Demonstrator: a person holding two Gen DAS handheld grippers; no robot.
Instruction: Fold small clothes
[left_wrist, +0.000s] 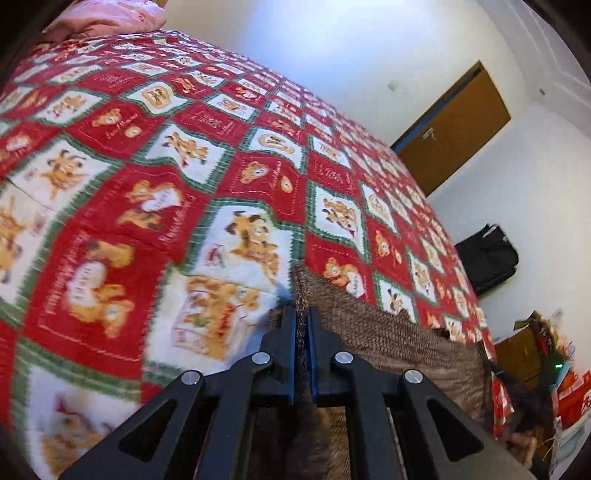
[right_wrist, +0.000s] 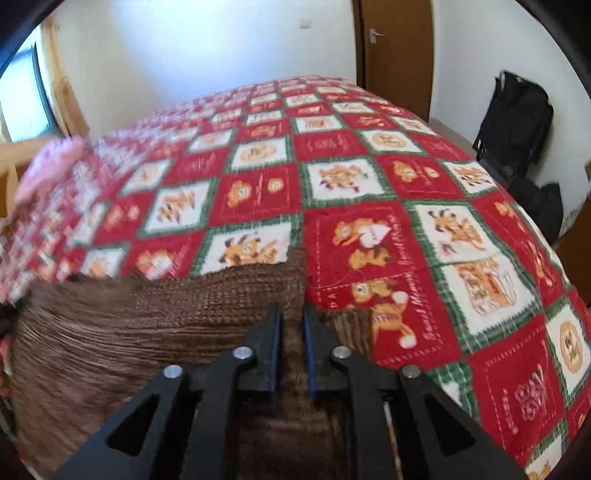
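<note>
A brown knitted garment (left_wrist: 388, 332) lies on a bed under a red, white and green bear-print quilt (left_wrist: 184, 166). My left gripper (left_wrist: 302, 312) is shut on the garment's edge, with knit pinched between its blue pads. In the right wrist view the same brown garment (right_wrist: 184, 314) spreads to the left over the quilt (right_wrist: 369, 184). My right gripper (right_wrist: 291, 310) stands over its other corner. Its jaws are a little apart, and brown knit shows in the gap without being pinched. One corner of the cloth pokes forward past the fingertips.
A pink pillow (left_wrist: 110, 18) lies at the head of the bed, blurred in the right wrist view (right_wrist: 48, 166). Beyond the bed are a brown door (right_wrist: 395, 55), a black bag (right_wrist: 517, 118) against the white wall, and colourful clutter (left_wrist: 554, 369) on the floor.
</note>
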